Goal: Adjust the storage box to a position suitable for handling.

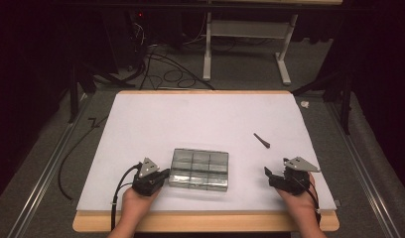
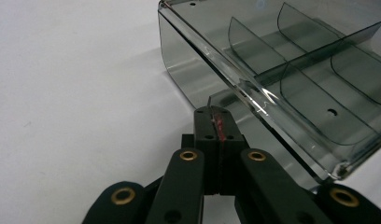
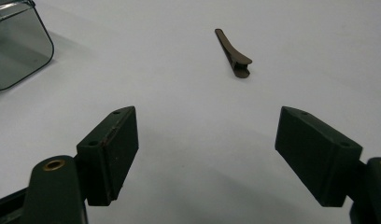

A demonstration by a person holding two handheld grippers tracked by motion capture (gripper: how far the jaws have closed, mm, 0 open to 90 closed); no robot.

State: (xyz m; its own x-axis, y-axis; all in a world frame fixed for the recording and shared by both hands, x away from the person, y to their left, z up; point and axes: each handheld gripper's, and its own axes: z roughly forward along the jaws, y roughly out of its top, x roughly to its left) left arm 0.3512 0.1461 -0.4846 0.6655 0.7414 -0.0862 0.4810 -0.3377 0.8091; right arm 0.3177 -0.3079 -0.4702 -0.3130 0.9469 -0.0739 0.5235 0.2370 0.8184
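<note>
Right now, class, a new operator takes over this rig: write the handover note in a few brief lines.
Left gripper: shut, its tips at the near lip of the clear divided box; whether they pinch the lip is unclear.
Right gripper: open, empty, pointing toward the dark hair clip.
Box lies closed, front centre of the white mat; clip lies apart, to its right.
Done: left gripper at the box.
Left: probably open the box and put the clip inside.

tool clamped on clear box tab

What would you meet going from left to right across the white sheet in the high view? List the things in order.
left gripper → clear compartment box → dark hair clip → right gripper
</note>
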